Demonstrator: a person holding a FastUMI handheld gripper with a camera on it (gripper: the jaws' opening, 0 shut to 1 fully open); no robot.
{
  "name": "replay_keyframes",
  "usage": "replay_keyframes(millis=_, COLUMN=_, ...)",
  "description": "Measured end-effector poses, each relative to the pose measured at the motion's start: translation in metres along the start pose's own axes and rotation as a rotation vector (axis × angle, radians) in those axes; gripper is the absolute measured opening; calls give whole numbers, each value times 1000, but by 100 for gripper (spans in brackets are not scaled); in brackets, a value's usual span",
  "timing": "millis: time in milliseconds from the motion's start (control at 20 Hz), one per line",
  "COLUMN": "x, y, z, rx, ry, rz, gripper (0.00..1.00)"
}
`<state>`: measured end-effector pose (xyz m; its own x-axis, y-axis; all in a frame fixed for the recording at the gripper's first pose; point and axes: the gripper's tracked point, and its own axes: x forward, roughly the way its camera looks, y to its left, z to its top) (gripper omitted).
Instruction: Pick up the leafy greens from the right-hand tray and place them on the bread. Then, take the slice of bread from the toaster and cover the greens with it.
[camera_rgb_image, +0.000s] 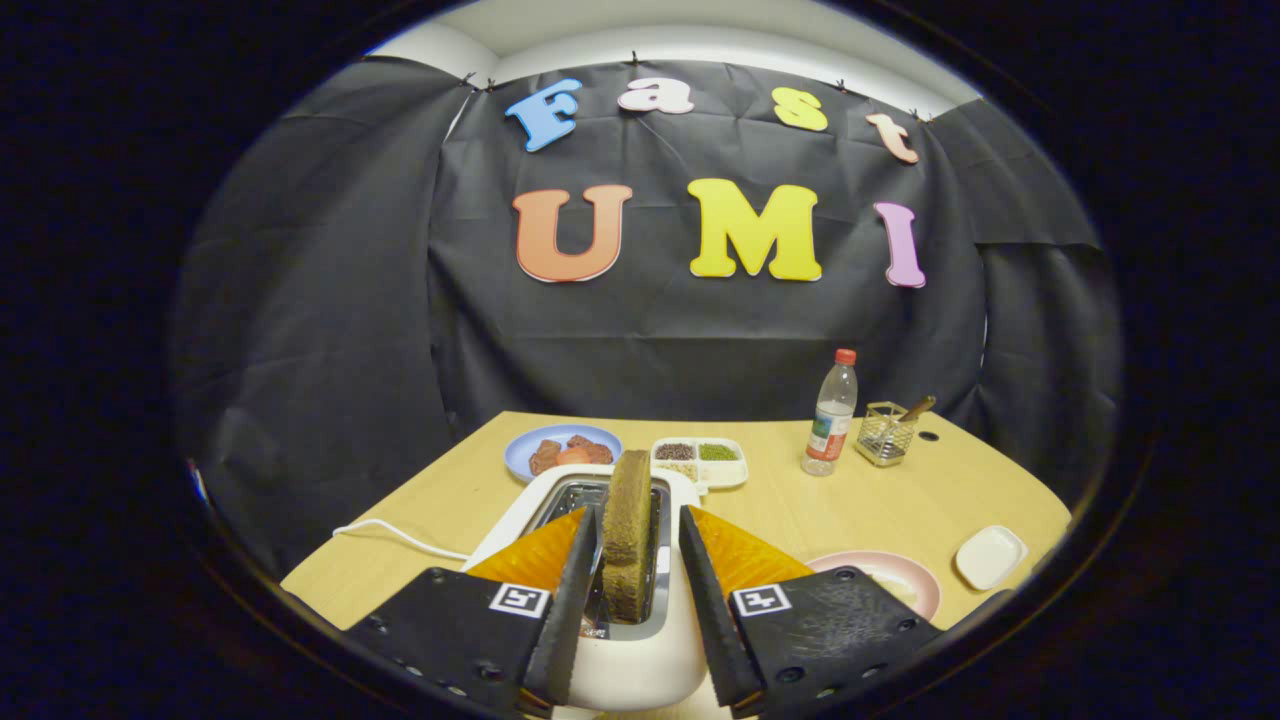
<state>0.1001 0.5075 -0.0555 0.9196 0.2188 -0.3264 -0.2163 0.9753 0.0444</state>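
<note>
A brown slice of bread stands upright in the slot of a white toaster on the wooden table. My gripper is right over the toaster, open, with one finger on each side of the slice. The left finger is against or very near the slice, and a narrow gap shows between the slice and the right finger. A pink plate lies just right of the right finger, with something pale on it that is mostly hidden by the finger.
Beyond the toaster are a blue plate of reddish food and a white divided tray of beans. Farther right stand a plastic bottle and a wire basket. A small white dish lies near the table's right edge. The toaster's cord runs left.
</note>
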Motion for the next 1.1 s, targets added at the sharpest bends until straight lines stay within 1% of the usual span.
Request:
replay_keyframes(millis=200, x=8, y=-2, z=-3, rx=4, ry=21, rz=-24, gripper=19)
replay_keyframes(millis=300, x=10, y=-1, z=-2, rx=21, ry=15, rz=-17, gripper=18)
replay_keyframes(millis=350, x=9, y=-1, z=-1, rx=36, ry=15, rz=-8, gripper=11)
replay_keyframes(millis=550, x=-4, y=2, z=16, rx=69, ry=-32, rz=35, gripper=11)
replay_keyframes(millis=700, x=-20, y=-3, z=40, rx=96, ry=-99, rz=52, gripper=11)
replay_keyframes(millis=900, x=-41, y=-1, z=67, rx=109, ry=-144, rz=99, gripper=11)
replay_keyframes(millis=1100, x=-63, y=-17, z=87, rx=146, ry=-189, rz=106, gripper=11)
